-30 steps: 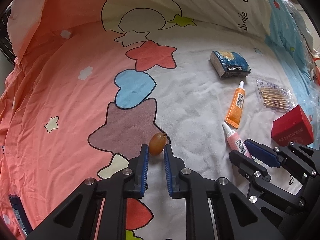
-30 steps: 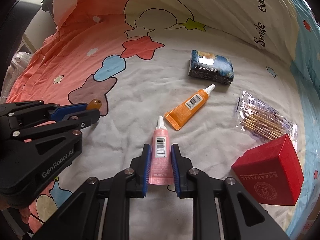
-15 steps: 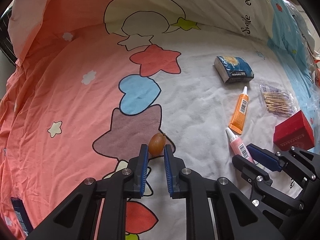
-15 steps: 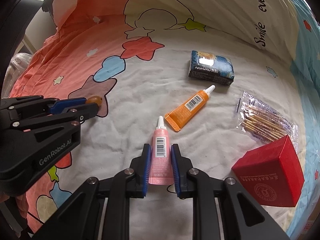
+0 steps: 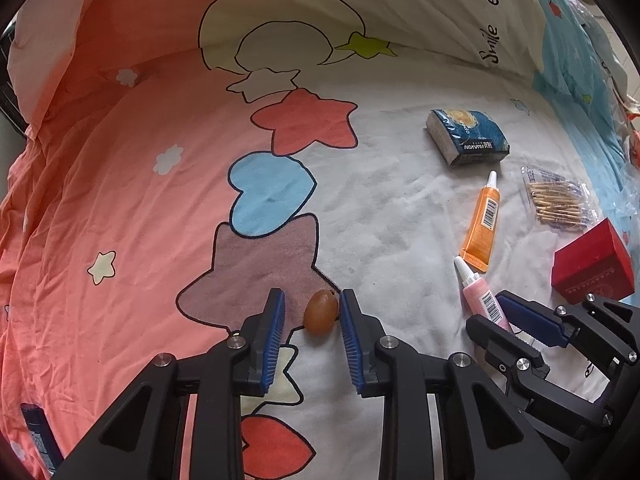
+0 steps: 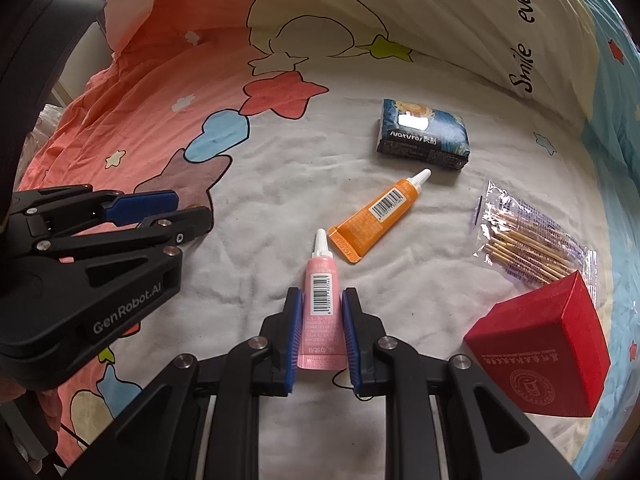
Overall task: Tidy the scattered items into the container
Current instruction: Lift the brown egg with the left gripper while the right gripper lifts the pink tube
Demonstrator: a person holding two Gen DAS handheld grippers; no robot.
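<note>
The left gripper (image 5: 312,322) is seen with its jaws parted around a small brown egg-shaped item (image 5: 320,312), which lies on the bedspread (image 5: 380,220) close against the right-hand pad, a gap showing on the other side. Over on the right gripper (image 6: 322,326), the jaws are pressed against the pink tube (image 6: 320,308), cap pointing away. Just beyond, an orange tube (image 6: 378,216) is laid out, then a blue packet (image 6: 424,134). A bag of wooden sticks (image 6: 528,240) and a red box (image 6: 540,348) are spotted to the right.
</note>
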